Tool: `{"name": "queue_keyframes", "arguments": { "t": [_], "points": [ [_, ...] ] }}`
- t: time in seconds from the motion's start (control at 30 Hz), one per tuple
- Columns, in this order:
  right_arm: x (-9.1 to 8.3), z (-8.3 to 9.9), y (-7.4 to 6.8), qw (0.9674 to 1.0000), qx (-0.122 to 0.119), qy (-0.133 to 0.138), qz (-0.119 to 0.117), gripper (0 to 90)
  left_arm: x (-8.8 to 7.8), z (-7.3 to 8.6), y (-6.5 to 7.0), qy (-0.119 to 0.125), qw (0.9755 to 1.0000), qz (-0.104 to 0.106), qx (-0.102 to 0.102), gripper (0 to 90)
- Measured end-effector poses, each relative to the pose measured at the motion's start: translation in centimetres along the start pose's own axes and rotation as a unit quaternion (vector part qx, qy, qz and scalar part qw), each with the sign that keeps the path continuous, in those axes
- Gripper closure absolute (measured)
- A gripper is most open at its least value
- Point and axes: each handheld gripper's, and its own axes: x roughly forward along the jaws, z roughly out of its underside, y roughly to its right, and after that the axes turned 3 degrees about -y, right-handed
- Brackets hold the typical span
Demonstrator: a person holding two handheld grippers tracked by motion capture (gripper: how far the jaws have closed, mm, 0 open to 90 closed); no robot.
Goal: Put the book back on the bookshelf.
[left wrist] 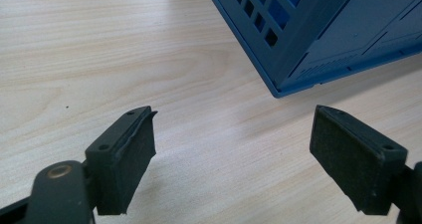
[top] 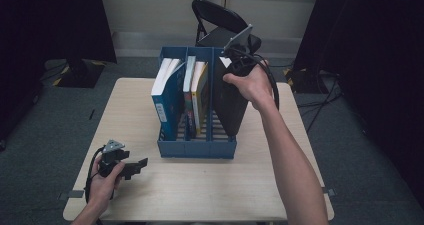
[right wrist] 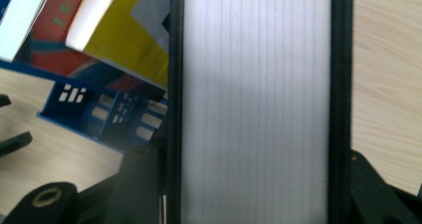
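Item: thick black-covered book (top: 231, 105), clamped in our right gripper (top: 239, 60) over the blue file rack's (top: 197, 149) rightmost slot, left gripper (left wrist: 231, 154) open, idle; risk: tilted book may snag the divider.

We see a matt, pale wood-grain table (left wrist: 124, 50), a smooth blue plastic file rack (left wrist: 318, 30) with slotted walls, and a black-covered book (right wrist: 256, 109) with ribbed white paper edges. The left gripper (left wrist: 231, 149) has rough, matt black pads.
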Motion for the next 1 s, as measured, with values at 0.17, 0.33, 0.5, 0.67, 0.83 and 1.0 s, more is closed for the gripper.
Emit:
{"name": "queue_keyframes", "arguments": {
  "t": [0.17, 0.33, 0.5, 0.67, 0.83, 1.0],
  "points": [
    [0.8, -1.2, -0.7, 0.9997, 0.021, -0.007, 0.014, 53.5, 0.0, 0.0, 0.2, 0.001, 1.0, -0.008, 0.0, 18.0],
    [1.5, -1.9, -0.7, 0.9991, 0.038, -0.008, 0.017, 53.5, 0.0, 0.0, 0.3, 0.001, 1.0, -0.004, 0.005, 18.0],
    [2.6, -2.0, -1.2, 0.9986, 0.044, -0.001, 0.028, 53.4, 0.1, 0.0, 0.4, -0.003, 0.9999, -0.007, 0.007, 18.4],
    [3.9, -1.7, -1.1, 0.9983, 0.052, 0.002, 0.028, 53.5, 0.1, 0.0, 0.4, -0.002, 0.9999, -0.009, 0.006, 18.4],
    [5.1, -0.9, -1.0, 0.9977, 0.057, 0.025, 0.027, 53.4, 0.2, 0.0, 0.4, -0.004, 0.9999, -0.008, 0.004, 18.4],
    [6.4, -0.4, -1.0, 0.9979, 0.058, 0.017, 0.024, 53.4, 0.1, 0.0, 0.4, -0.003, 1.0, -0.008, 0.003, 18.4]
  ]
}}
